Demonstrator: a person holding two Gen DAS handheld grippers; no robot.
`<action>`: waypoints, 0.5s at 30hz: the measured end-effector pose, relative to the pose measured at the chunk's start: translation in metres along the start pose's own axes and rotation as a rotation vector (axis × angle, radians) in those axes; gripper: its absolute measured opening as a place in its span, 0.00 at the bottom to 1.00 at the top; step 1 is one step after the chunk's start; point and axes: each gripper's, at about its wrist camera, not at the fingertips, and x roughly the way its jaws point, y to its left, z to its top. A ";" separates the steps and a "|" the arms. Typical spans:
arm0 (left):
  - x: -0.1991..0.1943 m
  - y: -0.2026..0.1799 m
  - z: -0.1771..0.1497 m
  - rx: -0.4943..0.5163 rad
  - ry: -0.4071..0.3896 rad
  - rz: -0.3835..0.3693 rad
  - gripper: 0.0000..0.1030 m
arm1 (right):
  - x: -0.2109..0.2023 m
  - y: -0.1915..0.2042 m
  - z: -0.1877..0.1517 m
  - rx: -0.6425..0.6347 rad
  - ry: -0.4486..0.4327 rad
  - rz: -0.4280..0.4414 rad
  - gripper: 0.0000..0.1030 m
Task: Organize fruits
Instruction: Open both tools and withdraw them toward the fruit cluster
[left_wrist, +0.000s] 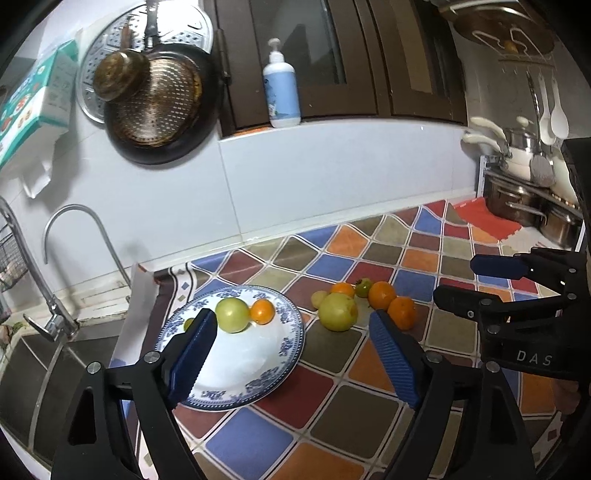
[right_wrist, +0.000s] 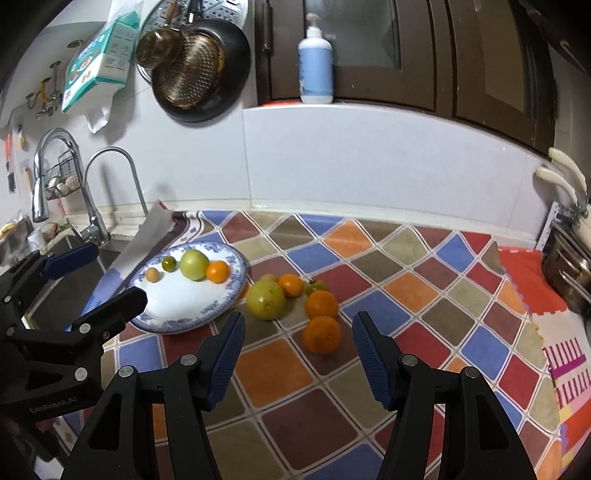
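Both claws hang spread and empty: left gripper (left_wrist: 291, 354) over the plate (right_wrist: 236, 291) near the worktop's sink edge, right gripper (right_wrist: 297, 354) before the loose fruit pile (right_wrist: 295, 299) mid-worktop, just beside the plate. Four fruits (right_wrist: 194, 265) line the plate's far rim. A faucet (right_wrist: 110, 184) stands behind.

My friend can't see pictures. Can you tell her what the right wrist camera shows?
The open right hand-held gripper hovers over an orange on the checkered mat. Four fruits sit on a blue-rimmed plate; more lie beside it.
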 end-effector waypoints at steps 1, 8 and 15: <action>0.003 -0.002 0.000 0.007 0.003 -0.002 0.83 | 0.003 -0.002 -0.001 0.003 0.007 0.001 0.59; 0.034 -0.009 -0.004 0.069 0.031 -0.024 0.85 | 0.031 -0.016 -0.010 0.025 0.068 0.003 0.59; 0.066 -0.014 -0.009 0.144 0.064 -0.072 0.85 | 0.062 -0.020 -0.018 0.035 0.137 0.015 0.59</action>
